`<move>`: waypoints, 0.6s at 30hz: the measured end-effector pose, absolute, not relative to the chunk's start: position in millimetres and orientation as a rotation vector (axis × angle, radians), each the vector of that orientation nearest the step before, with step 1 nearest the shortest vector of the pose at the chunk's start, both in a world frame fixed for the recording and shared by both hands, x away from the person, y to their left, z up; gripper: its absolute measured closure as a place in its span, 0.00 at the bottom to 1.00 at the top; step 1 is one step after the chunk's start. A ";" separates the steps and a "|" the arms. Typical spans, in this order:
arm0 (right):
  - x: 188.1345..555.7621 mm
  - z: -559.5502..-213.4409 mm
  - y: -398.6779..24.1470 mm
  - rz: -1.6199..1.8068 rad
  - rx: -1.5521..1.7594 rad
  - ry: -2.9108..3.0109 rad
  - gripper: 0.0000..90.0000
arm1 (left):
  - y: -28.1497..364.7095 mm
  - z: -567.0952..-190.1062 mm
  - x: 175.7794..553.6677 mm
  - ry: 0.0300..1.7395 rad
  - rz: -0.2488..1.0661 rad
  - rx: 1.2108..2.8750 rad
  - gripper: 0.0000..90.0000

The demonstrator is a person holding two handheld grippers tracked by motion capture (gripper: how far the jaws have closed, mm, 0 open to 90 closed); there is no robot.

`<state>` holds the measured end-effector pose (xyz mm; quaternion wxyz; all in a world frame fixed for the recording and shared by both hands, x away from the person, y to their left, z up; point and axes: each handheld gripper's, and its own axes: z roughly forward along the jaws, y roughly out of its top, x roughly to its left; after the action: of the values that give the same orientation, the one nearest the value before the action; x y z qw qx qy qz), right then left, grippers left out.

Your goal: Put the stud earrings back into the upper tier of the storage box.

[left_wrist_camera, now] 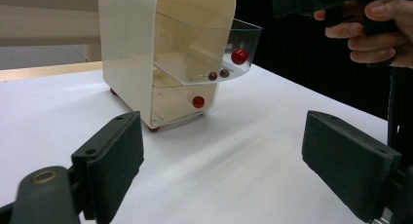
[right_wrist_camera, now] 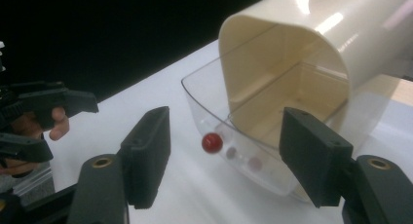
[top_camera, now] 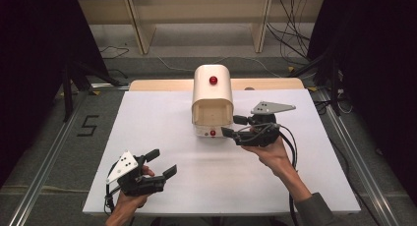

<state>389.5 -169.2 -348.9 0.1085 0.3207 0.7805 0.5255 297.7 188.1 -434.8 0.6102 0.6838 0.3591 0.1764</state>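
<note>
We judge the main risk to be the pulled-out clear drawer of the cream cabinet: the right gripper, jaws apart and grasping nothing, sits just beside its red knob, and a careless sweep could knock the drawer askew or shove the light cabinet along the table. The left gripper rests released near the front edge, well apart. The white tabletop is smooth and offers little friction. Beyond it we note cables on the floor and a wooden frame against dark surroundings.
</note>
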 end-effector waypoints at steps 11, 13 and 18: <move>371.3 -373.3 -200.0 1.603 0.998 2.212 0.36 | 187.0 -435.3 298.3 0.829 0.393 1.594 0.17; 367.9 -377.5 -203.7 1.609 1.002 2.203 0.36 | 186.8 -435.4 298.3 0.828 0.391 1.596 0.17; 357.7 -385.9 -211.6 1.627 0.991 2.178 0.35 | 186.7 -435.4 298.4 0.828 0.388 1.598 0.17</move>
<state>357.7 -211.6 -385.9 0.1237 0.3398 0.7468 0.5581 298.4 186.7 -435.4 0.6053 0.6909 0.3579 0.1677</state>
